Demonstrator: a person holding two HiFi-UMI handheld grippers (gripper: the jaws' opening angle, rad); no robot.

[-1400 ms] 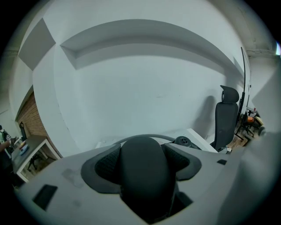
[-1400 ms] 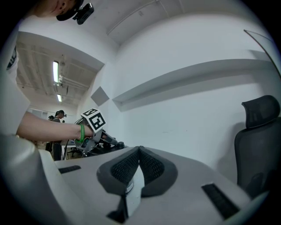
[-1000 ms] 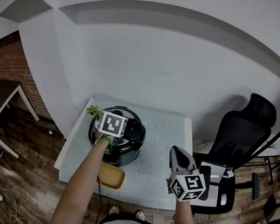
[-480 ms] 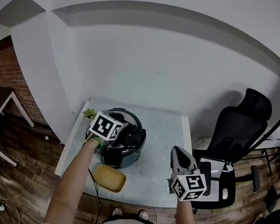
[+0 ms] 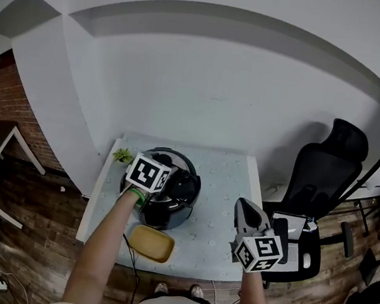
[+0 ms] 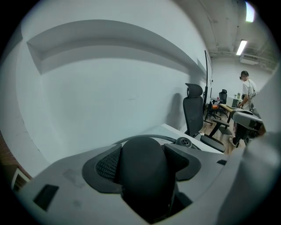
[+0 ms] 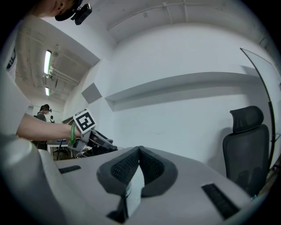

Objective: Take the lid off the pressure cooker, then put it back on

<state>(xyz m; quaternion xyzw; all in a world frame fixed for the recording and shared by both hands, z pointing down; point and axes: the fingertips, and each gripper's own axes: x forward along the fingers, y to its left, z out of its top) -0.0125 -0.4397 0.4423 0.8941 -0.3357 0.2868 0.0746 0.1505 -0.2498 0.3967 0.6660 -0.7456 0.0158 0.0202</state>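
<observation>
Covering the pressure cooker point(image 5: 169, 217), the lid point(image 5: 187, 182) is clamped by left gripper point(image 6: 143, 161).

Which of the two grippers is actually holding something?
The left gripper: its jaws clamp the dark lid knob of the pressure cooker. The right gripper, away from the cooker, has its jaws together on nothing.

Your round pressure cooker point(image 5: 184, 194) and its domed lid knob point(image 6: 145, 169) are black, the oblong dish point(image 5: 149, 242) mustard-yellow, the tabletop point(image 5: 223, 185) pale and dotted.

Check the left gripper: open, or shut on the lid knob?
Shut on the knob: the left gripper has its pads pressed against both sides of that dark dome.
</observation>
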